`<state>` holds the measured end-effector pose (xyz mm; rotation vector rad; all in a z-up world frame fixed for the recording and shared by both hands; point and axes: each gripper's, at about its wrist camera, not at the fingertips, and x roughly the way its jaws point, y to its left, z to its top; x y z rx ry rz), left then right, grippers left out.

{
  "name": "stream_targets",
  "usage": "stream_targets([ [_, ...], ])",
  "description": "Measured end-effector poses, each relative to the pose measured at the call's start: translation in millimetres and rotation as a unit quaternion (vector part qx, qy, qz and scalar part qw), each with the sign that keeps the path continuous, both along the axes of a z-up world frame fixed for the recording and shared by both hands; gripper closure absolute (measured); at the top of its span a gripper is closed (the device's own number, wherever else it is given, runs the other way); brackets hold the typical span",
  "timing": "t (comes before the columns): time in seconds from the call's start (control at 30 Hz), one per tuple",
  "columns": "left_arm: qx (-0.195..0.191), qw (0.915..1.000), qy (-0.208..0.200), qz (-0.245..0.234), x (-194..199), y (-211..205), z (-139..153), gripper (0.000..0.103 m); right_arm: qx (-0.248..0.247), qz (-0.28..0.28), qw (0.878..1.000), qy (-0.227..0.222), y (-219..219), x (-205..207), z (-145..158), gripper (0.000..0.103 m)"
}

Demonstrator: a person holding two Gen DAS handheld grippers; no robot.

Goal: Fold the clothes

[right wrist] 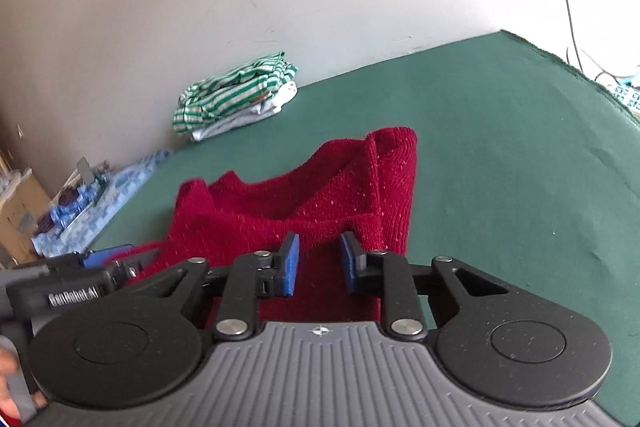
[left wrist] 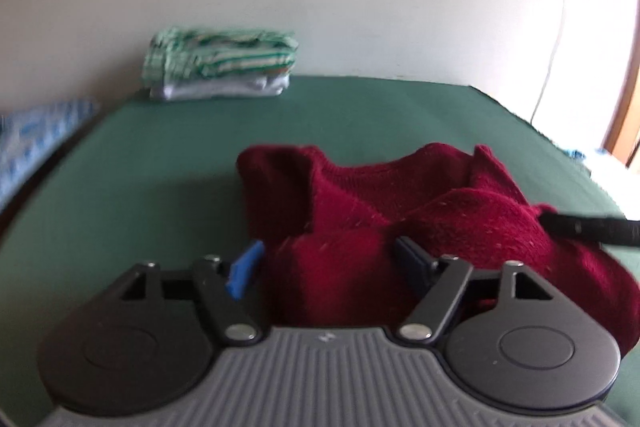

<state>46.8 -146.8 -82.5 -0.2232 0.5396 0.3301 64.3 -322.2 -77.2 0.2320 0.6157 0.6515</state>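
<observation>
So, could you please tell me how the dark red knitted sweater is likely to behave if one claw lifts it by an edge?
The red sweater would probably droop: it already lies in soft, rounded folds on the green cloth. Its thick, fuzzy knit suggests the pads would grip without slipping. It looks bulky, so likely fairly heavy for a garment.

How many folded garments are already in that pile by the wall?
2 visible: a green striped top above a white garment, at the green table's far edge; more may be hidden between.
</observation>
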Motion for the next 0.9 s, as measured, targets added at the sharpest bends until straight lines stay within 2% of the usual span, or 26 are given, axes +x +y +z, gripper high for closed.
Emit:
stream_targets([
  [0.07,-0.031,0.9995,0.003,0.0,-0.2,9.9,4.6,0.023,-0.001,0.003,1.0,-0.001,-0.9,-0.1,-1.3,0.08],
  [0.13,-0.039,0.9992,0.0,-0.007,0.3,18.0,18.5,0.028,0.009,0.008,1.0,0.012,-5.1,9.5,13.7,0.078],
  [0.2,-0.036,0.9993,-0.003,-0.012,5.1,30.1,31.7,0.029,0.018,0.012,0.999,0.024,-9.5,19.3,28.7,0.067],
  [0.23,-0.042,0.999,0.0,-0.014,10.7,40.5,33.5,0.028,0.021,0.001,1.0,0.023,-12.5,28.0,36.9,0.052],
  [0.27,-0.048,0.9987,0.003,-0.017,16.2,51.0,35.3,0.025,0.017,-0.004,1.0,0.025,-13.5,40.5,43.2,0.041],
  [0.3,-0.054,0.9983,0.008,-0.02,22.4,61.1,36.0,0.024,0.012,-0.007,0.999,0.029,-14.2,53.5,48.8,0.04],
  [0.47,-0.042,0.9956,0.07,-0.045,63.9,92.2,13.1,0.024,-0.022,0.042,0.991,0.125,-4.1,136.4,36.1,0.04],
  [0.53,-0.047,0.9945,0.077,-0.054,74.8,98.8,6.8,0.024,-0.024,0.053,0.986,0.154,-2.1,160.4,26.8,0.04],
  [0.67,-0.059,0.9914,0.081,-0.085,90.7,109.9,-0.4,0.016,-0.011,0.087,0.975,0.203,0.8,188.3,8.9,0.04],
  [0.77,-0.052,0.9899,0.077,-0.107,99.5,114.4,-2.4,0.013,0.003,0.116,0.97,0.216,4.8,198.1,1.0,0.042],
  [0.9,-0.053,0.9869,0.065,-0.138,107.9,115.5,-4.5,0.015,0.03,0.158,0.962,0.222,11.5,209.5,-2.4,0.044],
])
